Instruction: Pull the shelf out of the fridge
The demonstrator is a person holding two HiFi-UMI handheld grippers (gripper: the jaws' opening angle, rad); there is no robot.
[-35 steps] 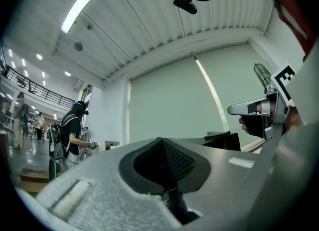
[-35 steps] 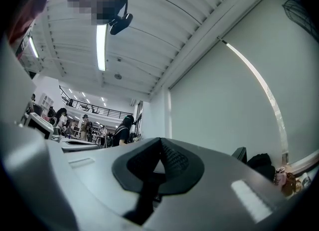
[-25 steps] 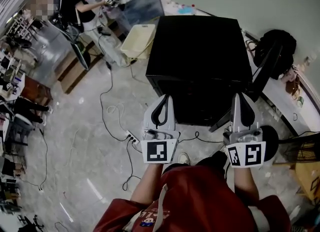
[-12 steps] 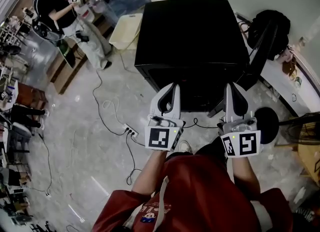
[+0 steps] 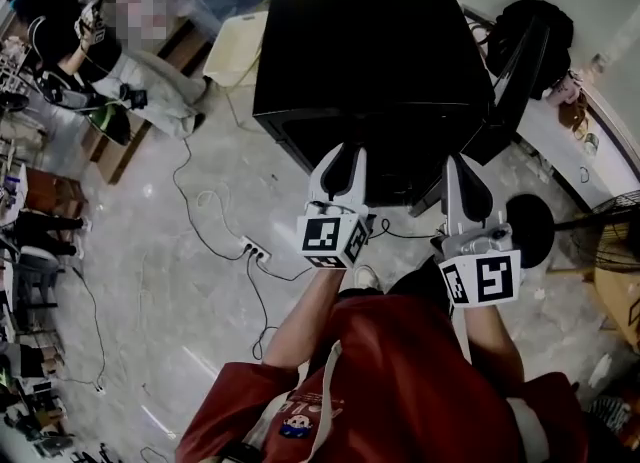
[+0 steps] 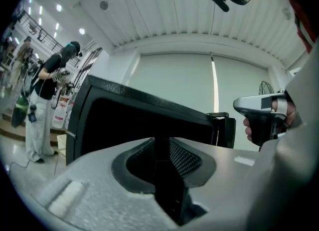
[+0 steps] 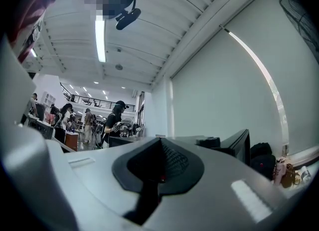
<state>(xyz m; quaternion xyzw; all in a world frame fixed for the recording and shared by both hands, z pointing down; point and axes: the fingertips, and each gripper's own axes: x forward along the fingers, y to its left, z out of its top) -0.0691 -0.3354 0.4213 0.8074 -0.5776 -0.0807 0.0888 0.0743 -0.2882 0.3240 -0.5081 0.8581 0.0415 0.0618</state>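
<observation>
– Black fridge (image 5: 370, 51) is standing just ahead of both grippers, its door (image 5: 515, 91) hanging open at the right. Where is the shelf sitting?
– Presumably inside the dark cavity; no view is showing it. The left gripper (image 5: 343, 154) has just been opening its jaws, now slightly apart on nothing; the right gripper (image 5: 461, 163) is showing its jaws together. Aim level at the shelf's front edge before clamping.

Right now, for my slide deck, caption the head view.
Person in red aims left gripper and right gripper at the black fridge, both empty; the left jaws have just been opening.
</observation>
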